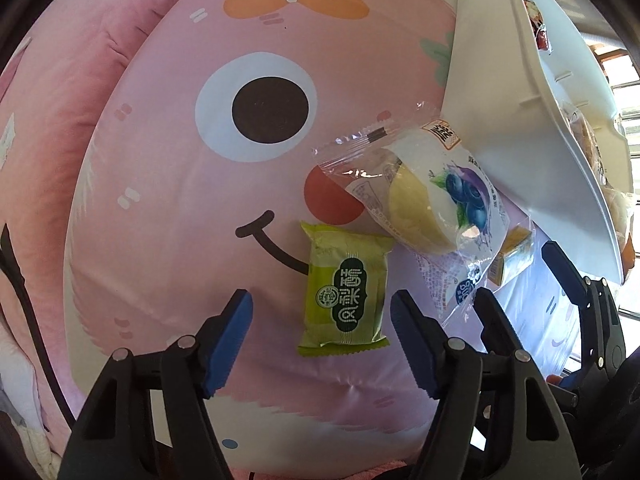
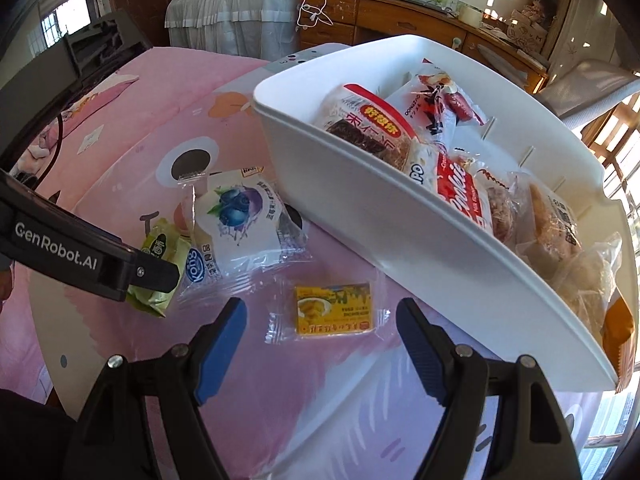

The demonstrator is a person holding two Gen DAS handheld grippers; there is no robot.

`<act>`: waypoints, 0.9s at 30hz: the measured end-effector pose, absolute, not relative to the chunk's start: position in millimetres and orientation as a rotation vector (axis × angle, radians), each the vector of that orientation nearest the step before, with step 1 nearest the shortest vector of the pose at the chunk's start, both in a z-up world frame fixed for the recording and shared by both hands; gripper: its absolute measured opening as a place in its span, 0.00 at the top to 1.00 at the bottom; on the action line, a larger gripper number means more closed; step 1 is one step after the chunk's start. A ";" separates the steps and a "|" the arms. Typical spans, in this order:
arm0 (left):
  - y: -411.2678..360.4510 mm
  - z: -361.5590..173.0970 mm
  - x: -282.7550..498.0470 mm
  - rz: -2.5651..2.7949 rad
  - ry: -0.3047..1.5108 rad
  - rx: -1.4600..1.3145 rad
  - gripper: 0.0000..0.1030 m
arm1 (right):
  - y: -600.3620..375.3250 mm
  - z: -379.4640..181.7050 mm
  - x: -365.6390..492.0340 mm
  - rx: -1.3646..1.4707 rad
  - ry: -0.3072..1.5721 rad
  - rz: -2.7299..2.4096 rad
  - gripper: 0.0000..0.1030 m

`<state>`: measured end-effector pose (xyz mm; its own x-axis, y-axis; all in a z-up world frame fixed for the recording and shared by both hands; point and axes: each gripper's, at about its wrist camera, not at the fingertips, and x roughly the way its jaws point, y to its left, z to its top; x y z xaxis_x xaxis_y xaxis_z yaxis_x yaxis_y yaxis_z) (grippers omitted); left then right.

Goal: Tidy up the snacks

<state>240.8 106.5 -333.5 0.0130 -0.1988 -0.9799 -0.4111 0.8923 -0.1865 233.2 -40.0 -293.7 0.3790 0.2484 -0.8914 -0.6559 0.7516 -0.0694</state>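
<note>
- On a pink quilt (image 2: 120, 92), at far left, lies a round pink cushion (image 1: 160, 200) printed with a cartoon face: an orange bow, a big eye, a red cheek and a smile.
- Left gripper (image 1: 320, 320) hovers over the cushion with its jaws spread wide, holding nothing; a green packet (image 1: 344, 292) lies flat between the blue pads (image 1: 232, 340), touching neither.
- Just right of it, a blueberry cake pack (image 1: 432, 200) overlaps the green packet's upper corner and leans against the white bin (image 1: 500, 120).
- Right gripper (image 2: 320, 344) is also open and empty, with a small yellow packet (image 2: 334, 310) on the cushion between its fingers, near the bin's front wall.
- White bin (image 2: 360, 200) sits tilted at the right, packed with wrapped snacks (image 2: 460, 184).
- Behind, the room shows a white ruffled cover (image 2: 232, 4), a wooden dresser (image 2: 400, 20) and sunlit windows (image 2: 616, 132) at far right.
</note>
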 end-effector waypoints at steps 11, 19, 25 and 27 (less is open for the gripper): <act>111.9 -333.1 263.4 0.184 1.572 -0.485 0.64 | -38.6 -307.9 245.2 -0.449 1.086 0.604 0.35; 111.8 -333.2 274.1 0.180 1.590 -0.478 0.65 | -36.5 -310.5 246.2 -0.443 1.112 0.608 0.48; 112.3 -332.2 275.6 0.185 1.576 -0.497 0.66 | -36.7 -308.7 247.9 -0.426 1.129 0.602 0.50; 113.4 -330.6 267.7 0.191 1.566 -0.506 0.66 | -38.9 -306.2 249.2 -0.417 1.128 0.603 0.51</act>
<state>267.7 113.4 -330.6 0.0156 -0.1985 -0.9800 -0.4286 0.8842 -0.1859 249.2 -38.9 -306.2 0.2985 0.2353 -0.9249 -0.6384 0.7696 -0.0102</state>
